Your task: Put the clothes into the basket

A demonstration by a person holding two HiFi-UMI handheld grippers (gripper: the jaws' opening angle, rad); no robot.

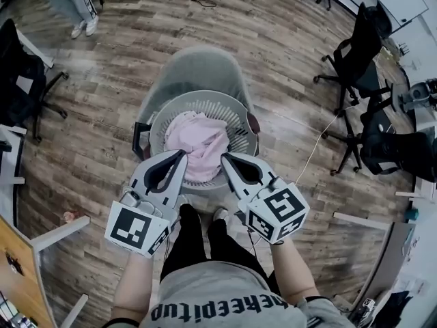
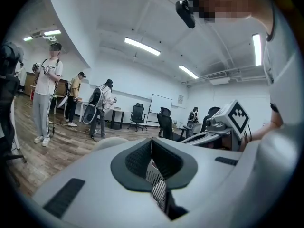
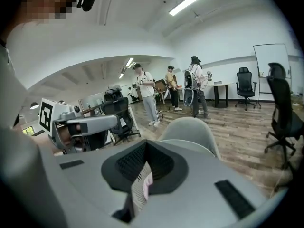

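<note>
A round white slatted basket point(image 1: 235, 108) stands on a grey chair point(image 1: 194, 67), and a pink garment point(image 1: 198, 142) lies heaped inside it. My left gripper point(image 1: 183, 154) hangs over the basket's near rim, its jaws closed tip to tip with nothing between them. My right gripper point(image 1: 224, 157) is just to its right, also shut and empty. In the left gripper view the jaws point(image 2: 152, 140) meet, and basket slats point(image 2: 157, 186) show below them. In the right gripper view the jaws point(image 3: 146, 144) meet above slats and a sliver of pink cloth point(image 3: 147, 182).
Black office chairs point(image 1: 355, 60) stand at the right, and a thin cable point(image 1: 317, 145) runs over the wood floor. Someone's legs point(image 1: 78, 5) are at the top left. A wooden table edge point(image 1: 20, 272) is at the lower left. The holder's legs point(image 1: 201, 231) are below the basket.
</note>
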